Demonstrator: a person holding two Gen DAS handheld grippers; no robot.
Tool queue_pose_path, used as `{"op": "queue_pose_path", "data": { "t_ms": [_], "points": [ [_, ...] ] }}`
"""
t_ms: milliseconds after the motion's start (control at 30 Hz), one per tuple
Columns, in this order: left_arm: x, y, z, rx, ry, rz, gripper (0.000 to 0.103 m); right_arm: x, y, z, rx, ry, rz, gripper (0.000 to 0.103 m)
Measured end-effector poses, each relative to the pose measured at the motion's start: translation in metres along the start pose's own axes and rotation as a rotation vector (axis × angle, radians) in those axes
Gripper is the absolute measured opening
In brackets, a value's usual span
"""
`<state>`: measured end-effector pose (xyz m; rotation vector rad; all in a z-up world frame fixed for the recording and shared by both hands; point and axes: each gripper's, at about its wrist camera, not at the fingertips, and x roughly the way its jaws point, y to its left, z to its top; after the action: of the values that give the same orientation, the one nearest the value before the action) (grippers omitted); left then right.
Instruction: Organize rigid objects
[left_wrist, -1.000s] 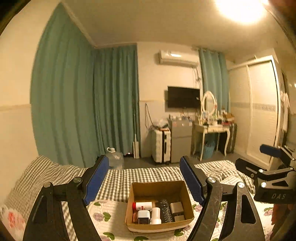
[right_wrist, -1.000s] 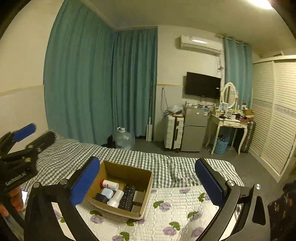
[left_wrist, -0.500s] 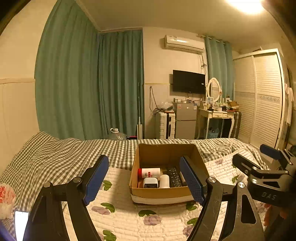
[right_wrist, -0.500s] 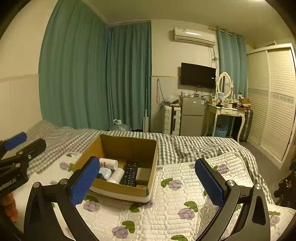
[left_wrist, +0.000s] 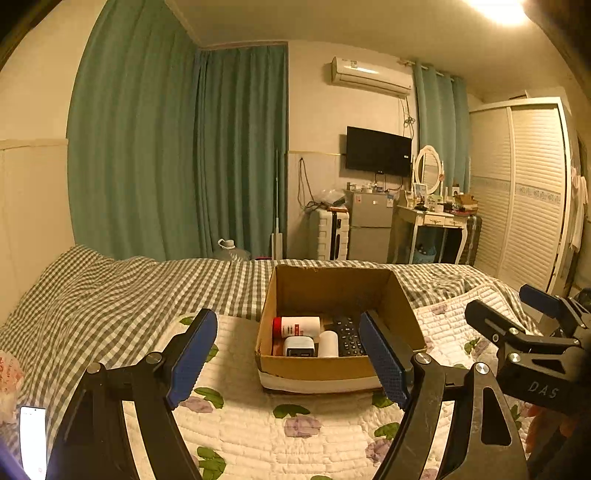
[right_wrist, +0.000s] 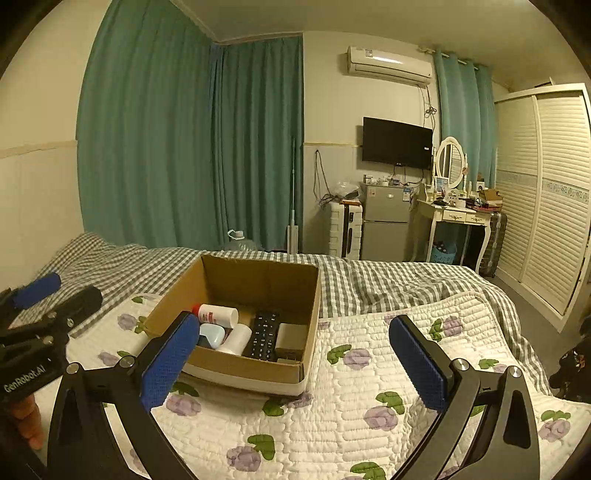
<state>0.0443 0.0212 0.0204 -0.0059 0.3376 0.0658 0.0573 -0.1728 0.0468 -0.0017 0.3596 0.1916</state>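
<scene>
An open cardboard box stands on the floral quilt on the bed. Inside lie a white bottle with a red cap, a white cylinder, a small white and blue device, a black remote and a grey block. My left gripper is open and empty just in front of the box. My right gripper is open and empty, near the box's front right corner.
The floral quilt lies over a grey checked sheet. A phone and a red-printed packet lie at the bed's left edge. Beyond the bed stand a fridge, a suitcase, a dressing table and a wardrobe.
Both grippers have moved lower and closer to the box, which now looks larger and sits higher in both views. Both stayed open and empty.
</scene>
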Motion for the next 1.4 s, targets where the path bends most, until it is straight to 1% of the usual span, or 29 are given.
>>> {"op": "queue_pose_path", "data": {
  "t_ms": [367, 567, 933, 1400],
  "points": [
    [0.003, 0.002, -0.001, -0.007, 0.014, 0.002, 0.082, 0.006, 0.002, -0.003, -0.002, 0.02, -0.002, 0.103],
    [0.007, 0.005, -0.002, -0.028, 0.028, 0.003, 0.082, 0.006, 0.002, -0.003, 0.004, 0.023, -0.005, 0.103],
    [0.006, 0.006, -0.002, -0.034, 0.023, 0.007, 0.082, 0.009, 0.006, -0.005, -0.016, 0.038, -0.005, 0.103],
    [0.006, 0.003, -0.003, -0.027, 0.032, 0.004, 0.082, 0.011, 0.006, -0.006, -0.007, 0.039, -0.013, 0.103]
  ]
}}
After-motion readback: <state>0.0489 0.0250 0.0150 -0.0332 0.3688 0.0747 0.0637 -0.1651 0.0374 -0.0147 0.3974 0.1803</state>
